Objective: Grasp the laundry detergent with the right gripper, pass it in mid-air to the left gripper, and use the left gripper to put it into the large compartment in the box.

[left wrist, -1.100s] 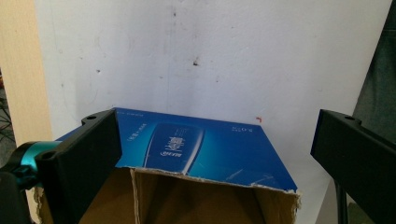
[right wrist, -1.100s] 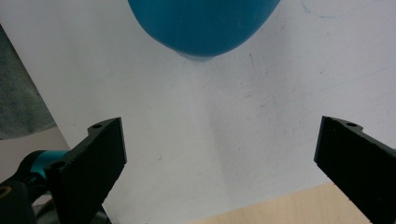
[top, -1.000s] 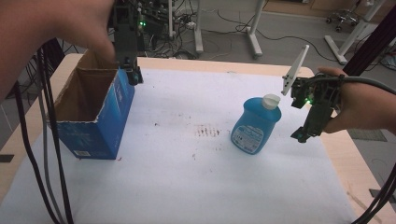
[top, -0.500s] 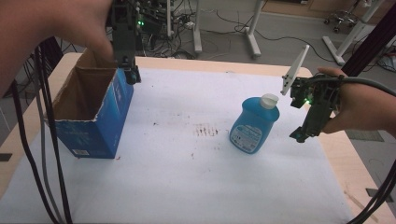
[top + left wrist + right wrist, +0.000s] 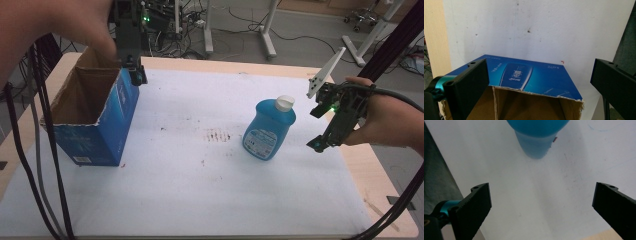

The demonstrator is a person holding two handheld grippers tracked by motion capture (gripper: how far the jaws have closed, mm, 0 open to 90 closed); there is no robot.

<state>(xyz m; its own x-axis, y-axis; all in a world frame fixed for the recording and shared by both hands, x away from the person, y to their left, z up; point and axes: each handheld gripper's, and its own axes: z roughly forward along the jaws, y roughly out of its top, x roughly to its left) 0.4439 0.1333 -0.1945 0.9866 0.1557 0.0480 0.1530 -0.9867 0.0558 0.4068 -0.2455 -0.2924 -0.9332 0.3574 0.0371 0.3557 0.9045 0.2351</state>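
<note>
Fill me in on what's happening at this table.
A person holds a gripper in each hand. The left gripper hovers, open, over the rim of an open blue cardboard box. The right gripper is open too, beside an upright blue bottle with a white cap, apart from it. Neither grips anything.

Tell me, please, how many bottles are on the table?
1. The blue bottle with a white cap stands upright on the right half of the table, beside the right gripper. The inside of the open box is partly hidden, so more could be there.
</note>
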